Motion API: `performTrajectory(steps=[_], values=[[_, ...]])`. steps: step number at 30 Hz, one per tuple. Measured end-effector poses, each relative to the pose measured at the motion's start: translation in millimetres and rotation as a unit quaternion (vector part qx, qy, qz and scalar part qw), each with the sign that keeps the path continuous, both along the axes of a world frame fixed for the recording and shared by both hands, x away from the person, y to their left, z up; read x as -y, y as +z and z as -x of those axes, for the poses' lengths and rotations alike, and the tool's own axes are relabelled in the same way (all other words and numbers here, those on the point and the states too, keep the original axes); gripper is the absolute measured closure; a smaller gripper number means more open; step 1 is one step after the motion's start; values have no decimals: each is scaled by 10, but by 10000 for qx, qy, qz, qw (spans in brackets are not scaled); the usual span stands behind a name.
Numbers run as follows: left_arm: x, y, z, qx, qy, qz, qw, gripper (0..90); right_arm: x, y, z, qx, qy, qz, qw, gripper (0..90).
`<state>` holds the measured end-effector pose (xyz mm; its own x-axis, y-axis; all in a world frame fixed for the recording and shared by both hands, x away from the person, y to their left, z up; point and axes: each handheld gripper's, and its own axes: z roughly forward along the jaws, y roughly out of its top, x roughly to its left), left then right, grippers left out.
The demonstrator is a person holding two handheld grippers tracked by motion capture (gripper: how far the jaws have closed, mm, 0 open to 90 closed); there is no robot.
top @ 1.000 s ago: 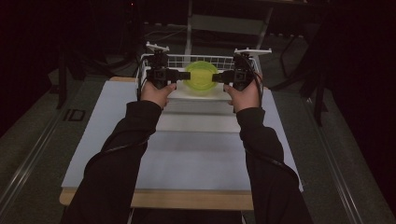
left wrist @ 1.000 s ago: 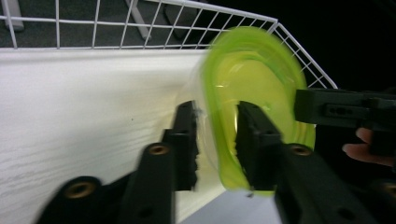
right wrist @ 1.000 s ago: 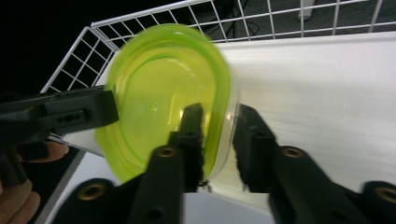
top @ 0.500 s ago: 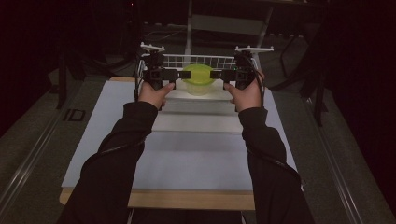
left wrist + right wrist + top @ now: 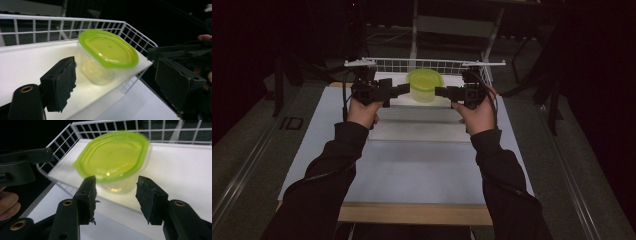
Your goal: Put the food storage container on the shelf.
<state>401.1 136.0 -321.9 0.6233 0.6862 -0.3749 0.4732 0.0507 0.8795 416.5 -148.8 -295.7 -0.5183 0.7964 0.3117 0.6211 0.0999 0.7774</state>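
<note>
A clear plastic tub with a lime-green lid (image 5: 424, 84) stands on the white board (image 5: 447, 102) inside a white wire basket (image 5: 432, 62). My left gripper (image 5: 404, 90) points at it from the left and my right gripper (image 5: 439, 91) from the right, both a little short of it. In the left gripper view the tub (image 5: 107, 48) sits beyond the wide-apart jaws of the left gripper (image 5: 120, 82). In the right gripper view the tub (image 5: 112, 157) lies just past the tips of the right gripper (image 5: 116, 195). Both pairs of jaws have just been opening, with nothing pressed between them.
The wire basket's low walls (image 5: 62, 27) fence the back and sides of the board. A long white tabletop (image 5: 422, 165) runs toward the person, with a wooden front edge (image 5: 412, 214). Dark floor and metal stands surround the table.
Both grippers were closed in against the tub's sides a second ago. They have let go, opened, and drawn back toward the person. The tub stays on the board.
</note>
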Motion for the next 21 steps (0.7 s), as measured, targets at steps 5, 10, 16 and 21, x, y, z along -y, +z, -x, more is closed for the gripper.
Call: performTrajectory(steps=[5,10,16,21], values=[[42,-175,189,135,-226,-181,9995,76,-55,-133,113,-54,129,105,9998,771],[10,-438,421,236,-195,-136,9994,60,-116,-288,126,-137,162,266,9994,870],[-35,-705,588,188,-206,-38,9996,60,-187,-379,68,-131,149,255,9995,874],[-81,-881,708,113,-223,6,9997,60,-270,-410,-51,-157,91,297,9994,874]])
